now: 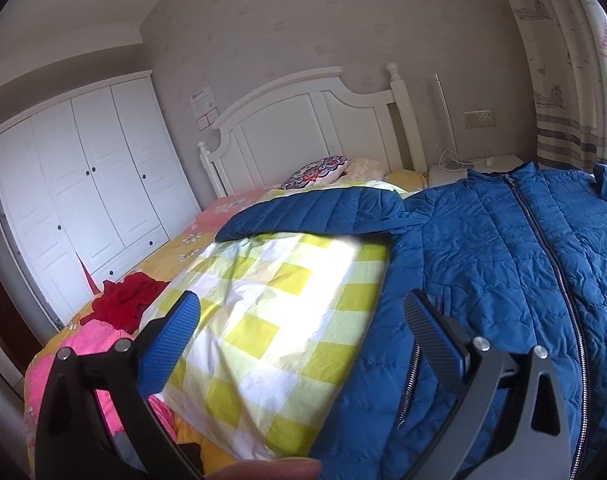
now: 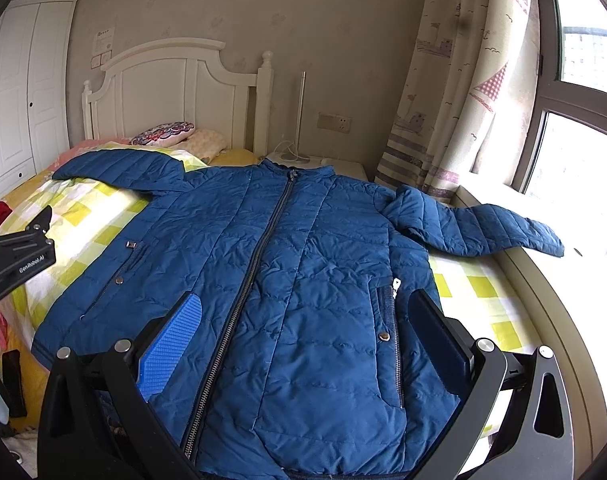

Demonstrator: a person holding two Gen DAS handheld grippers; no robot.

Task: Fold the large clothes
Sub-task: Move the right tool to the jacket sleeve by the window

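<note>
A blue quilted jacket point(image 2: 303, 260) lies flat and zipped, front up, on the bed, both sleeves spread out. Its left sleeve point(image 1: 315, 212) stretches across the yellow-checked cover point(image 1: 279, 312); its right sleeve point(image 2: 483, 228) reaches onto the window sill. My left gripper point(image 1: 299, 312) is open and empty, above the cover beside the jacket's left edge. My right gripper point(image 2: 307, 316) is open and empty, above the jacket's lower front near the hem. The body of the left gripper shows at the left edge of the right wrist view point(image 2: 19, 260).
A white headboard point(image 2: 175, 88) and pillows point(image 2: 163, 134) stand at the far end. A white wardrobe point(image 1: 83, 184) is on the left. A red garment point(image 1: 123, 304) and a pink one point(image 1: 91, 352) lie at the bed's left edge. A nightstand point(image 2: 327, 164), curtain point(image 2: 463, 80) and window point(image 2: 583, 140) are on the right.
</note>
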